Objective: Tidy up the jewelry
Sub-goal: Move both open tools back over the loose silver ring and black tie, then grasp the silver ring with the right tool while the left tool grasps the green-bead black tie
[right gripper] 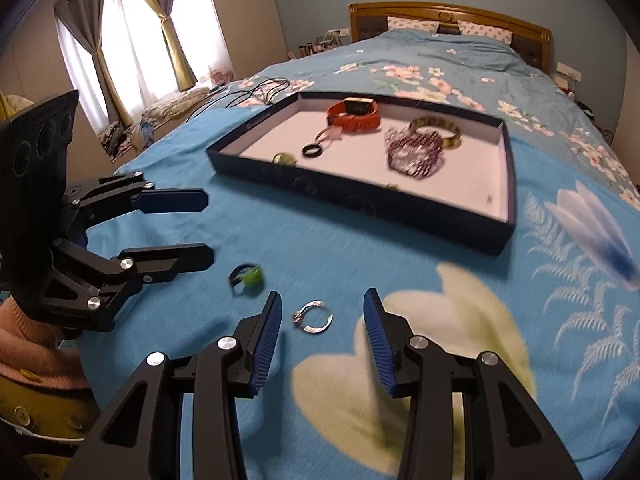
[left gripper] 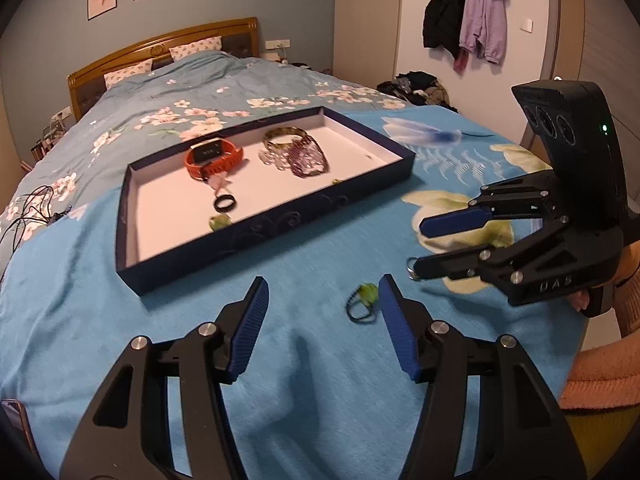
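A wide bed (left gripper: 280, 320) with a bright blue blanket printed with pale flowers fills both views, its wooden headboard (right gripper: 448, 12) far off at 12 o'clock. On the blanket lies a shallow rectangular dark-blue tray with a white floor (left gripper: 168, 216), at 11 o'clock from the left gripper (left gripper: 322, 300). Inside it sit an orange-strapped watch (left gripper: 216, 160), a heap of purple and clear beaded bracelets (left gripper: 304, 156) with a gold band (left gripper: 286, 134) touching its far side, a small black ring (left gripper: 224, 203) and a green bead piece (left gripper: 220, 222) by the near wall. The left gripper's jaws stand apart with nothing between them; a black cord ring with a green bead (left gripper: 362, 302) lies on the blanket just beside the right-hand blue pad. The right gripper (right gripper: 320, 320) also has its jaws apart, and a thin silver ring (right gripper: 314, 317) lies loose on the blanket between the tips, touching neither.
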Demonstrator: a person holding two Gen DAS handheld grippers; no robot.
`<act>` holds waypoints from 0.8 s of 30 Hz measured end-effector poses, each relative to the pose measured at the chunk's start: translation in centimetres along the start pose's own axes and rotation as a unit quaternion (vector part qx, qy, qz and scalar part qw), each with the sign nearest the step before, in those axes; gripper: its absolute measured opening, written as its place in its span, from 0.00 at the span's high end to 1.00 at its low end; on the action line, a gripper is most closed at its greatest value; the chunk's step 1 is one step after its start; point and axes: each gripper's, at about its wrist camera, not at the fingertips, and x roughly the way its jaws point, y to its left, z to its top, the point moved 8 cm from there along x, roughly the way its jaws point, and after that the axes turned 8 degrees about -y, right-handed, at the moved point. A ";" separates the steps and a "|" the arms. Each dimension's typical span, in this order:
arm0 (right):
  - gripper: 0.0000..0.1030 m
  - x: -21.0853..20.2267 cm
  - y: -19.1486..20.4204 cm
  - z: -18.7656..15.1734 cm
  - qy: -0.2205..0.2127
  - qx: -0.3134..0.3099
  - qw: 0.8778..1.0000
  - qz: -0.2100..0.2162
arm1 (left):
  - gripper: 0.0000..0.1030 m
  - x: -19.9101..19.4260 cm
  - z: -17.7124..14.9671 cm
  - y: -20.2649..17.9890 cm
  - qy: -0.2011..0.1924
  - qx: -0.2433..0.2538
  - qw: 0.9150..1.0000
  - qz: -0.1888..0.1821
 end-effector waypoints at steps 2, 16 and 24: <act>0.61 0.1 0.4 -0.3 0.005 -0.011 1.000 -0.007 | 0.45 0.2 -0.1 -0.2 0.002 0.001 1.000 0.001; 0.81 0.5 0.5 -0.8 0.013 -0.024 0.999 -0.045 | 0.43 0.7 -0.4 -0.4 0.011 -0.012 1.000 -0.005; 0.82 0.3 0.4 -0.9 0.009 -0.020 0.999 -0.045 | 0.45 1.6 -0.4 -1.3 0.025 -0.006 1.000 -0.016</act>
